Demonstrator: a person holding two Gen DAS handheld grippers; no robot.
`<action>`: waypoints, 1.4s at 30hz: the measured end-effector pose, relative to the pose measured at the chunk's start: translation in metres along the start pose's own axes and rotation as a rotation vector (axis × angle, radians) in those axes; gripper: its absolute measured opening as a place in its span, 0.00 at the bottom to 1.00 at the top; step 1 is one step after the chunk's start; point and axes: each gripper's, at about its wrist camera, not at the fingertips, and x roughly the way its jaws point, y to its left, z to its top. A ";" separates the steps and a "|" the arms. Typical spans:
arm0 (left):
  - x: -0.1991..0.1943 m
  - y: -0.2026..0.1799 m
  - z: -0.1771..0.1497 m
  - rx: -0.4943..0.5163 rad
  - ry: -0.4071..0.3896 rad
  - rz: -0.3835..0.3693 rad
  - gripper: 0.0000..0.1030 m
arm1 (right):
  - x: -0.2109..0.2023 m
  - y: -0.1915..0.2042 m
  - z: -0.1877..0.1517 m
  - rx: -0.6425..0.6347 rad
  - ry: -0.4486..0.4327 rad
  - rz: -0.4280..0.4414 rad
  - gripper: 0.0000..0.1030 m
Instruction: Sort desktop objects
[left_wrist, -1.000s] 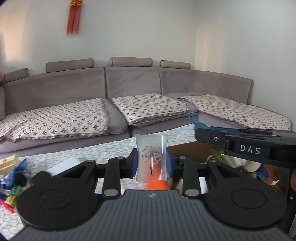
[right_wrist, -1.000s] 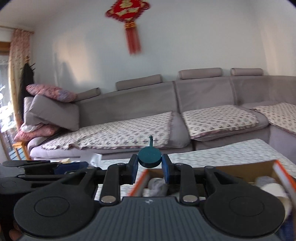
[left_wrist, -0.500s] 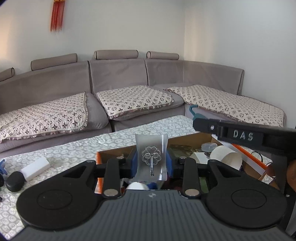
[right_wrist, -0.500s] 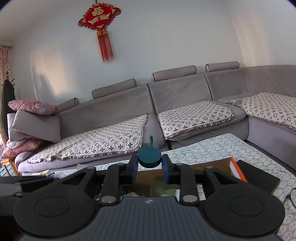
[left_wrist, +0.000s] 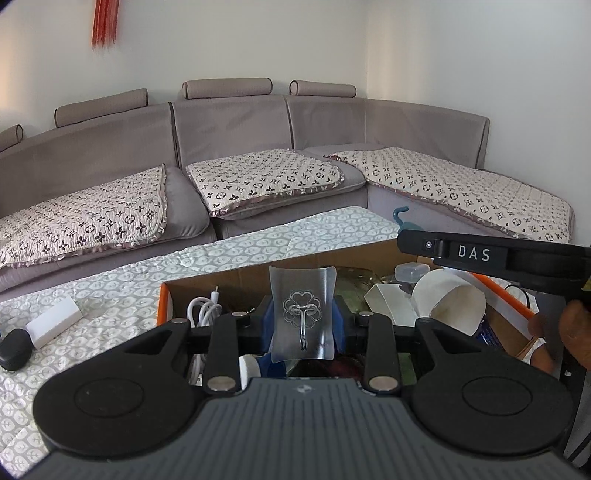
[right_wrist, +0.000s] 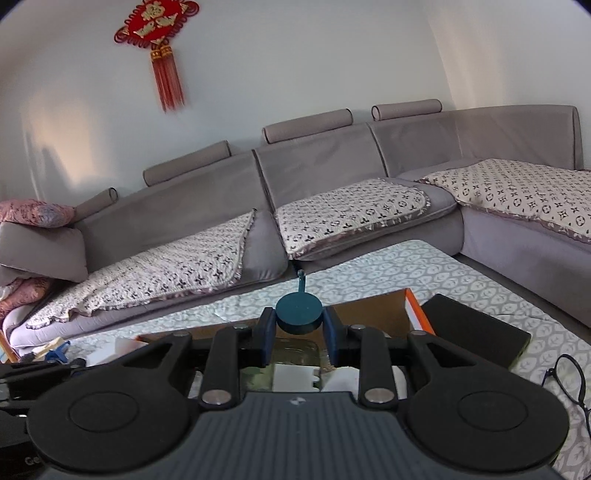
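Observation:
My left gripper (left_wrist: 302, 325) is shut on a clear adhesive wall hook (left_wrist: 302, 312) with a flower pattern and holds it upright above the open cardboard box (left_wrist: 236, 284). My right gripper (right_wrist: 298, 334) is shut on a dark teal round hook (right_wrist: 299, 310), also above the box (right_wrist: 373, 314). The right gripper's side, marked DAS (left_wrist: 491, 258), crosses the right of the left wrist view, the teal hook's tip (left_wrist: 400, 212) showing above it.
The box holds a white cable (left_wrist: 201, 310), a paper cup (left_wrist: 448, 306) and other items. On the patterned tablecloth lie a white block (left_wrist: 53, 321), a black oval case (left_wrist: 14, 354), a black flat case (right_wrist: 476, 336) and glasses (right_wrist: 569, 380). A grey sofa (left_wrist: 236, 147) stands behind.
Both grippers have moved right over the box with their hooks still held. The box now fills the lower middle of both views, and the clutter at the table's left has left the view.

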 end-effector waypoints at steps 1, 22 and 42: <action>0.001 0.000 0.000 0.000 0.004 0.002 0.31 | 0.001 0.000 -0.001 -0.005 0.001 -0.014 0.25; 0.004 -0.006 -0.005 -0.023 0.031 -0.002 0.44 | 0.014 -0.014 -0.003 0.018 0.020 -0.073 0.27; -0.016 -0.009 0.003 -0.024 -0.087 -0.011 1.00 | 0.001 -0.003 0.007 0.037 -0.095 -0.065 1.00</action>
